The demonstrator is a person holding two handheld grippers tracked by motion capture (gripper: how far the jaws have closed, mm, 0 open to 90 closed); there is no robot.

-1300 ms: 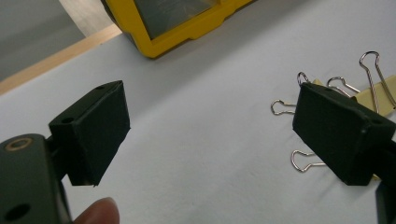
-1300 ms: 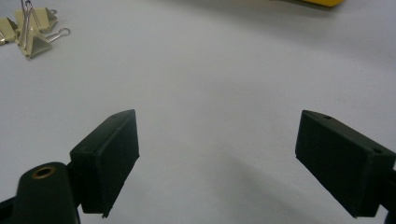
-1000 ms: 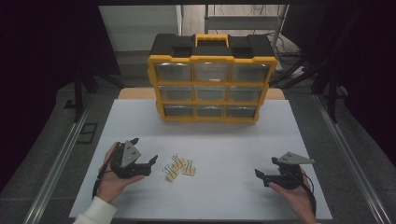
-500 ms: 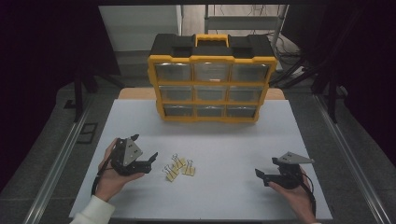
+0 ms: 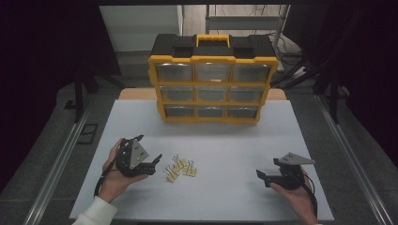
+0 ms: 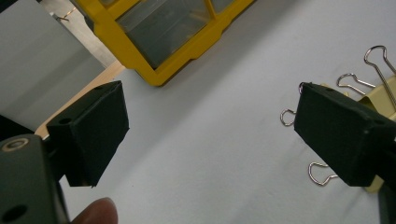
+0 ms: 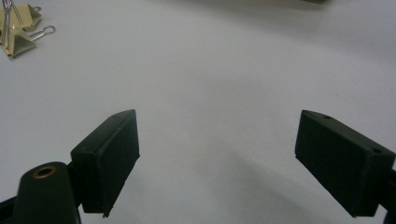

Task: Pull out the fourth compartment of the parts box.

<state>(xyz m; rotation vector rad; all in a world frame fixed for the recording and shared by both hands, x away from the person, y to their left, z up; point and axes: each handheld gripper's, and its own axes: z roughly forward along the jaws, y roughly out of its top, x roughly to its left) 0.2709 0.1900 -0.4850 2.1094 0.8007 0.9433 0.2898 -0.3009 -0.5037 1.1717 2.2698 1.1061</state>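
Observation:
A small cluster of pale yellow binder clips lies on the white table, front left of centre. My left gripper sits just left of the clips, open, its jaws pointing at them and holding nothing. In the left gripper view the gripper stands wide apart, and the clips with their wire handles show behind the right jaw. My right gripper rests open at the front right, well away from the clips. In the right gripper view the gripper frames bare table, with the clips far off at top left.
A yellow and black drawer organizer with a carry handle stands upright at the back of the table, its clear drawers shut. Its lower corner shows in the left gripper view. Metal rails run along both table sides.
My left gripper has turned slightly and edged a little toward the clips. The right gripper and the clips have stayed where they were.

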